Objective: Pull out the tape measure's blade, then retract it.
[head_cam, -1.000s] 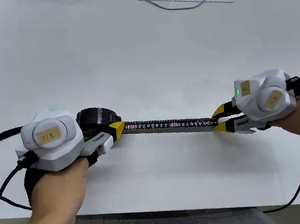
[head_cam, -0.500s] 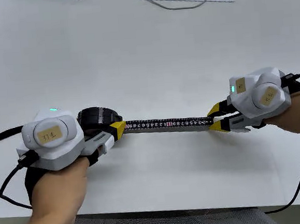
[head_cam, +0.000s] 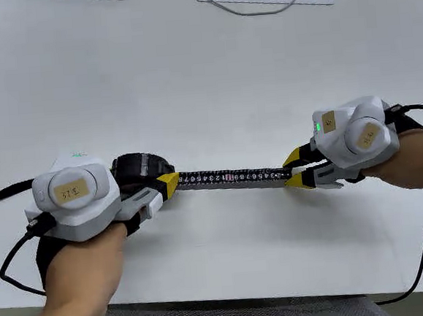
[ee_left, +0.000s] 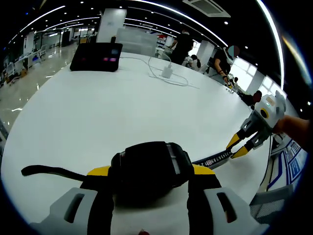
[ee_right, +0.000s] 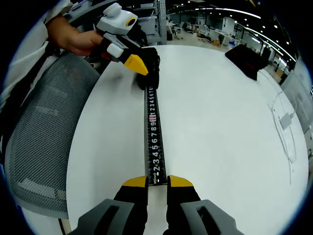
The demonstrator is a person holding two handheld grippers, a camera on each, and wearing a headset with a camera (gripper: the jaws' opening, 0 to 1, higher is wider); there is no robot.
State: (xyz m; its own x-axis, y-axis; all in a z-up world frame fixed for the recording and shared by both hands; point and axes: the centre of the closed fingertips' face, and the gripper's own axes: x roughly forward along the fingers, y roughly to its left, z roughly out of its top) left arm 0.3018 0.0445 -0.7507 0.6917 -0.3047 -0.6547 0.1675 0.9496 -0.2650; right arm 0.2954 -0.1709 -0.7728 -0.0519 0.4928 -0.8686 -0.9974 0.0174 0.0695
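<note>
The tape blade (ee_right: 154, 142) carries white printed digits running 2 to 9, then a red mark, then 1 to 5 again. A tan sticker (head_cam: 72, 189) on the left gripper (head_cam: 162, 184) reads 37, followed by one unclear character.

Overhead; gripper views opposed along blade (head_cam: 231, 177)

Brightness: high and even across the matt white tabletop (head_cam: 191, 79); no glare.
Source: overhead; long ceiling strip lights (ee_left: 45, 13) bend into arcs in the left gripper view.
Shadows: soft, pale, under the black numbered tape blade (head_cam: 231, 177) and the white, yellow-tipped right gripper (head_cam: 289, 172).
Focus: blade numerals crisp in the right gripper view; black tape measure case (ee_left: 146, 169) dark, detail lost.
Distortion: fisheye bows the tabletop's edges.
</note>
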